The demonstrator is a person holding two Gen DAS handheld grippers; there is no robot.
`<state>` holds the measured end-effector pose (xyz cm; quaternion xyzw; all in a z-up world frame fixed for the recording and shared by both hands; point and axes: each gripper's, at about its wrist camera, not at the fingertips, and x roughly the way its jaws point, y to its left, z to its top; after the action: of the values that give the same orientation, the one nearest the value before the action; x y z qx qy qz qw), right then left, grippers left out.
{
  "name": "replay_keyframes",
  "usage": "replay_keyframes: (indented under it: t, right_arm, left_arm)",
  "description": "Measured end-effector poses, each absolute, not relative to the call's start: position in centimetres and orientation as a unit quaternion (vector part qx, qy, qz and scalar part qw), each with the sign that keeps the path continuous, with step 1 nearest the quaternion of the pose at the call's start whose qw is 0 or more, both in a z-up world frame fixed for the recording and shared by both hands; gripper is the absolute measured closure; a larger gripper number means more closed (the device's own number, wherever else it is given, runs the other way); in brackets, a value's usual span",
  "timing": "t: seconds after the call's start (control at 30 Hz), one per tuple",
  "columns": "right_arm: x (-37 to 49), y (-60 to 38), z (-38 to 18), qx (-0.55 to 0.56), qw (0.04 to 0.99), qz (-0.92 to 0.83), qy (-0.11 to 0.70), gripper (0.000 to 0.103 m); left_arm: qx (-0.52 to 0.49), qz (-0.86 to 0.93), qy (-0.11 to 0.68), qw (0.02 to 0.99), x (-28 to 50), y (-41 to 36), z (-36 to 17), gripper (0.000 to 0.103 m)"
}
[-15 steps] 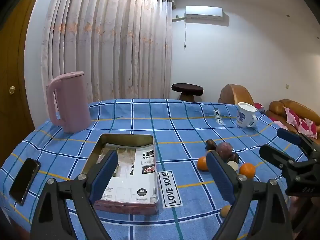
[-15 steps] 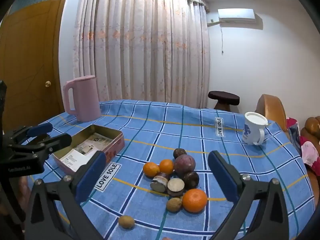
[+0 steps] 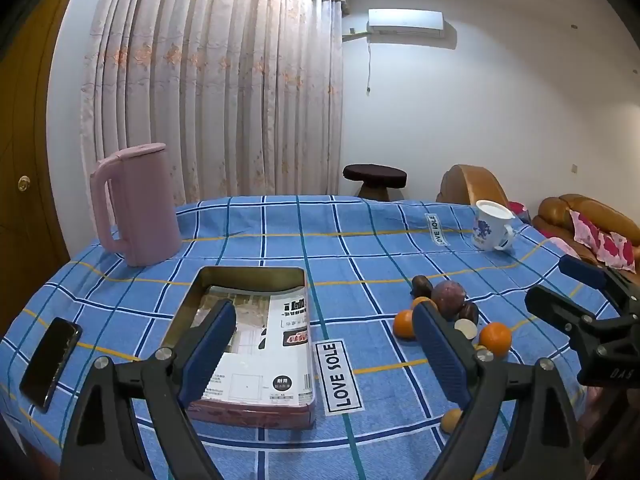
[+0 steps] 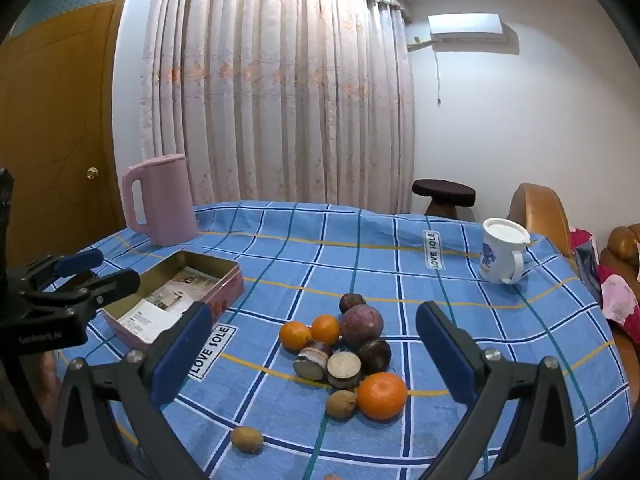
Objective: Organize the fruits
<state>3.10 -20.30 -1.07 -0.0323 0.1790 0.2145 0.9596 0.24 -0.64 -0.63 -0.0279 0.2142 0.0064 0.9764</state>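
Left gripper (image 3: 324, 340) (jaws apart) hovers above the tin (image 3: 252, 276).

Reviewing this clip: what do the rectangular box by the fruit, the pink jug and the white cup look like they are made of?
The box looks like thin metal tin: shiny gold inner walls and a pink printed outside, with printed paper lying inside. The pink jug seems to be matte plastic, smooth and evenly coloured, though coated metal is possible. The white cup is glossy with a blue print; ceramic or hard plastic, I cannot tell which.

Pink curtains (image 3: 224, 92), white wall (image 3: 500, 120), wooden door (image 4: 56, 120), brown sofa (image 3: 576, 216)
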Motion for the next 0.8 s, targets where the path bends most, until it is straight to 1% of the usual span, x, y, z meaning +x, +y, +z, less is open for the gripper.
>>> replay_keyframes:
  t: [0.8]
  right_arm:
    - [3.62, -20.22, -1.37, -0.027, 0.959, 0.214, 0.182, 0.000]
  left_arm:
    - [-0.034, 0.004, 0.220, 0.975, 0.20, -0.38, -0.75, 0.012]
